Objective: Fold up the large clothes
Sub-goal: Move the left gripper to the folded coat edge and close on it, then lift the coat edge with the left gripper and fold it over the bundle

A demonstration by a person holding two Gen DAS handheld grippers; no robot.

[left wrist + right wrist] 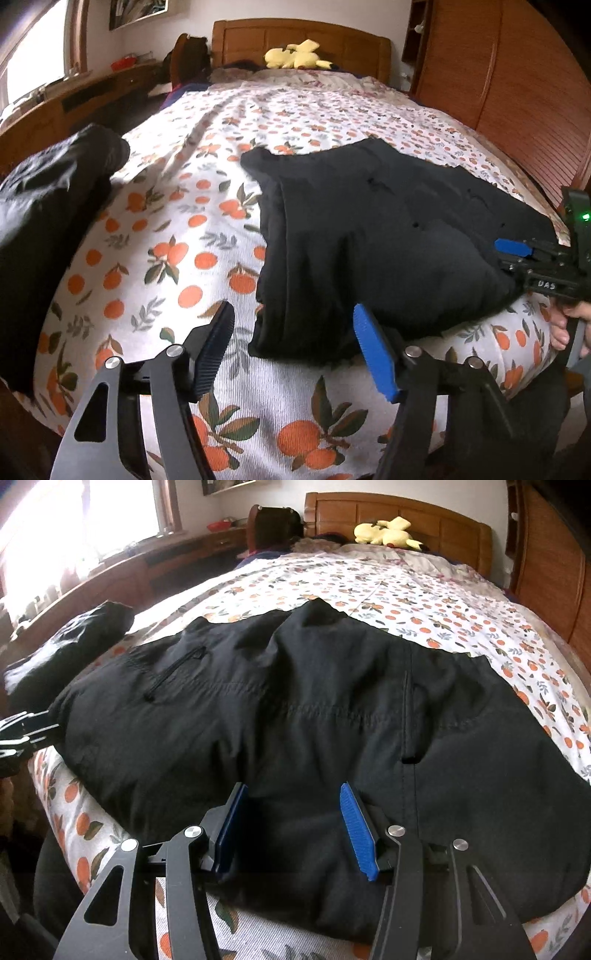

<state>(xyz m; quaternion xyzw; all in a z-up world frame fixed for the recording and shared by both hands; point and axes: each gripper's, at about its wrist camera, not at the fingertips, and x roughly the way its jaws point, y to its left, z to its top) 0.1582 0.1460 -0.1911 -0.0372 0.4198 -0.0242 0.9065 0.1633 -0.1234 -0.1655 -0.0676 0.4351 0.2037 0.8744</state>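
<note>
A large black jacket (295, 701) lies spread flat on the orange-print bedspread (443, 605), collar toward the headboard. My right gripper (295, 830) sits at the middle of its near hem. The jaws are partly open, with fabric filling the gap between the blue pads (358, 834). In the left wrist view, the jacket (369, 221) lies to the right. My left gripper (295, 350) is open around its near left corner. The left pad (216, 347) stands clear of the cloth. The right gripper (517, 258) shows at that view's right edge, held by a hand (561, 328).
A second dark garment (55, 206) lies bundled at the bed's left edge. A yellow plush toy (295, 55) rests by the wooden headboard (295, 37). A wooden wardrobe (517, 92) runs along the right, and a low wooden desk (166, 561) runs under the window on the left.
</note>
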